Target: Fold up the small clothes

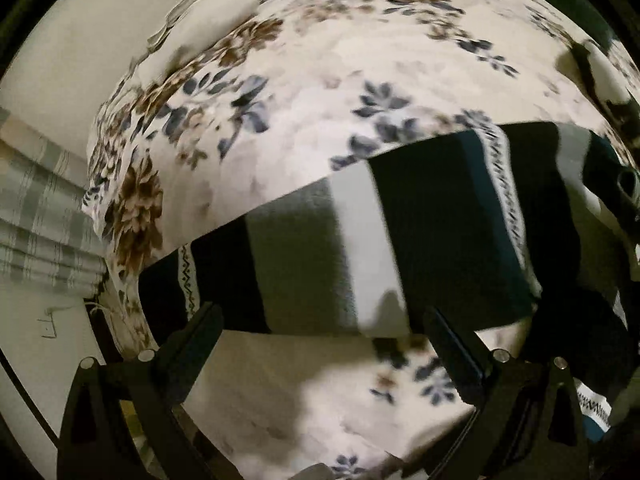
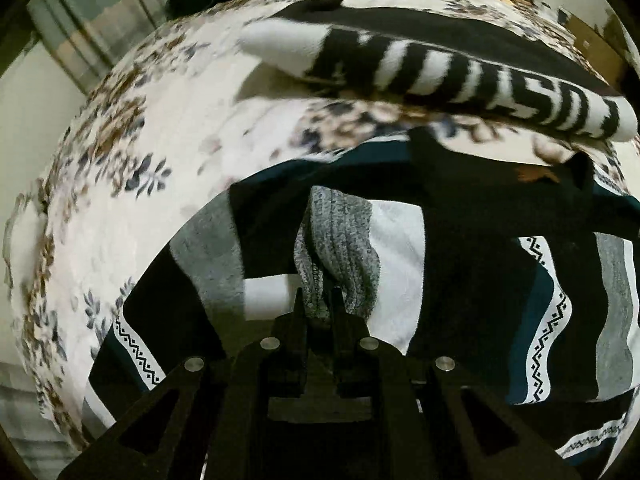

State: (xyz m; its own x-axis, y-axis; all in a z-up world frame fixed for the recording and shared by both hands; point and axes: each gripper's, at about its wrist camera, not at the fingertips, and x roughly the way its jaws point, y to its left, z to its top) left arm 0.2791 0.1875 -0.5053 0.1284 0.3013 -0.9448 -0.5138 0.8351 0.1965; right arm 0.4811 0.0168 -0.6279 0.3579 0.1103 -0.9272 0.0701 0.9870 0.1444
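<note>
A bedroom in a home: a bed with a flowered bedspread [image 1: 304,92] fills both views, a pillow [image 1: 208,20] lies at its eleven o'clock edge, and plaid curtains [image 1: 36,216] hang at nine o'clock beside a plain wall [image 1: 80,12].

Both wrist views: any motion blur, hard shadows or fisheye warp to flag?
Left wrist view: floral bedspread and striped knit garment smeared by motion; dark shadow near the open left gripper; strong barrel warp, black corners. Right wrist view: sharper near the right gripper, shut on a grey knit cuff; black-and-white lettered sock blurred.
</note>
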